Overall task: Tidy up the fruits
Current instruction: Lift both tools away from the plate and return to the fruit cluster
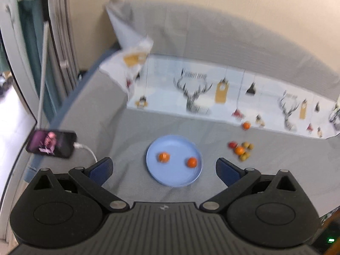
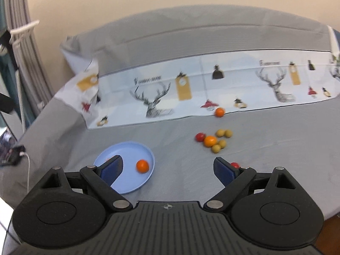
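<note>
Left wrist view: my left gripper (image 1: pixel 164 169) hangs above the grey-covered bench (image 1: pixel 119 127), jaws spread wide and holding nothing; between the blue pads (image 1: pixel 101 170) lies a blue plate (image 1: pixel 176 178) carrying two oranges, one (image 1: pixel 163 156) toward its left, the other (image 1: pixel 191 162) toward its right, apart from each other; to the plate's right, off it, a cluster (image 1: pixel 241 149) of fruit sits on the cloth, an orange in the middle with a red fruit and several yellow-green ones touching or just beside it; a lone orange (image 1: pixel 246 125) rests farther back, at the edge of a deer-print sheet (image 1: pixel 191 89); a phone (image 1: pixel 52 143) with a lit screen lies at the bench's left edge, a white cable (image 1: pixel 87 148) plugged in; the frame is blurred.

Right wrist view: my right gripper (image 2: pixel 167 169) is likewise wide open and empty; its left pad (image 2: pixel 112 169) overlaps the plate (image 2: pixel 127 182), hiding part of it; one orange (image 2: pixel 142 165) shows on the plate's right side; a small red fruit (image 2: pixel 234 165) peeks from behind the right pad; the cluster (image 2: pixel 213 140) lies ahead on the cloth, the lone orange (image 2: pixel 219 112) beyond it at the sheet's (image 2: pixel 191 85) near edge.
</note>
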### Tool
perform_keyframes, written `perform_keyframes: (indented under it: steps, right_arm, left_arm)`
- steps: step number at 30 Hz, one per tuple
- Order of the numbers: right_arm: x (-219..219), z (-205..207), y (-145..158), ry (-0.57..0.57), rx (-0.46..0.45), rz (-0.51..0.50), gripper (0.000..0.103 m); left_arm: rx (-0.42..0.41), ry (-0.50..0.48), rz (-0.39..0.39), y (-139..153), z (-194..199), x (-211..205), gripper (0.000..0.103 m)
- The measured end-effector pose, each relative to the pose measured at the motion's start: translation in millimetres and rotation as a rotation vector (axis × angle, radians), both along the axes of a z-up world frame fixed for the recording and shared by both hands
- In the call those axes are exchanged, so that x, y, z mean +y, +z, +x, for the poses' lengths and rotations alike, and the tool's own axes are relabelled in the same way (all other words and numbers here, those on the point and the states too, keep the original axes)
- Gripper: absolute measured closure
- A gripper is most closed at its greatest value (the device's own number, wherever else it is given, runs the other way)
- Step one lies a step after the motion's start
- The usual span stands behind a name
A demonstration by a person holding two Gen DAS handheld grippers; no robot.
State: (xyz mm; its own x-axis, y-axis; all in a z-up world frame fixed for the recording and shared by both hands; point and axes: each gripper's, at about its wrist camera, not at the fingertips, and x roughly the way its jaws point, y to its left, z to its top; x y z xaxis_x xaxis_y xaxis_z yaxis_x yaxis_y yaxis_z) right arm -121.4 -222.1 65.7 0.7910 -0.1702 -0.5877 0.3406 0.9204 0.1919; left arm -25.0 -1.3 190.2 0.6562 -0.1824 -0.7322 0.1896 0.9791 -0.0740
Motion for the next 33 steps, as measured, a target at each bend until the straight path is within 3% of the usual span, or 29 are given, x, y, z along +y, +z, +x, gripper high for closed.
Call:
perform_keyframes:
  steps: [5, 13, 18, 28, 33]
  right_arm:
    - [-5.9, -22.1, 8.1, -0.049, -0.013, -0.022, 0.010]
    - [-10.1, -39.8, 18.8, -0.074, -0.042, -0.018, 0.010]
    - [-11.3, -46.6, 20.2, -0.076, -0.055, -0.018, 0.010]
    - [-17.7, -50.5, 18.6, -0.104, -0.051, -0.012, 0.010]
    - [-21.1, -50.1, 16.4, -0.115, -0.046, -0.010, 0.010]
  left_arm:
    - [-0.091, -0.008, -0.065, 58.1, -41.8, 8.9, 0.000]
    - [-0.236, -0.006, -0.108, 117.2, -92.4, 13.8, 0.000]
    - [-0.296, 0.016, -0.089, 133.1, -112.8, 11.8, 0.000]
    - [-0.349, 0.049, -0.122, 146.5, -123.2, 14.9, 0.000]
    - [-0.333, 0.061, -0.137, 146.5, -114.9, 16.8, 0.000]
